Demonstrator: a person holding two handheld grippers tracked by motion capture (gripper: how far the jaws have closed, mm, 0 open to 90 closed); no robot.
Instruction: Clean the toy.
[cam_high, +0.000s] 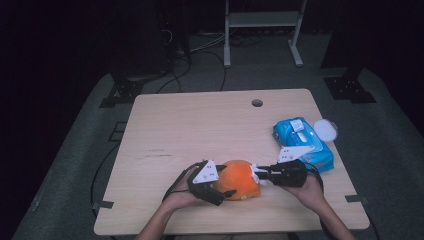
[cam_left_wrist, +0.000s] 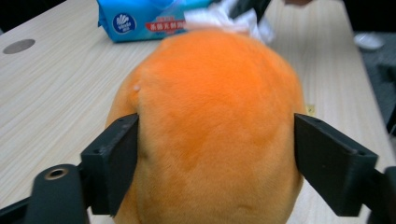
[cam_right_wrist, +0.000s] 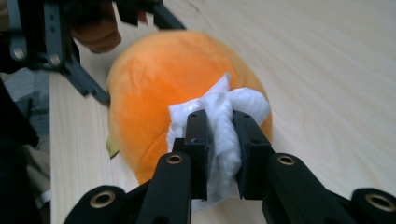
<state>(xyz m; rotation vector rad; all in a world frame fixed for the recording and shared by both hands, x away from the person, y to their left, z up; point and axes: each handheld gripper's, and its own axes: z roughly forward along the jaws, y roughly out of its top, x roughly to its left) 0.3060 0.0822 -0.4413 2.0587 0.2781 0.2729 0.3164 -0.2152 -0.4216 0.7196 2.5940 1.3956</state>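
Your one orange plush toy (cam_high: 240, 179) lies lengthwise between your two tools on the surface (cam_high: 200, 125). Your left tool (cam_left_wrist: 215, 154) straddles it, loosened. Your right tool (cam_right_wrist: 219, 135) pinches one white wipe (cam_right_wrist: 224, 121).

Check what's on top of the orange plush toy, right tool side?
A crumpled white wipe lies against the orange plush toy, pinched in the right tool. The patch of plush under the wipe is covered. The left tool's jaws flank the toy.
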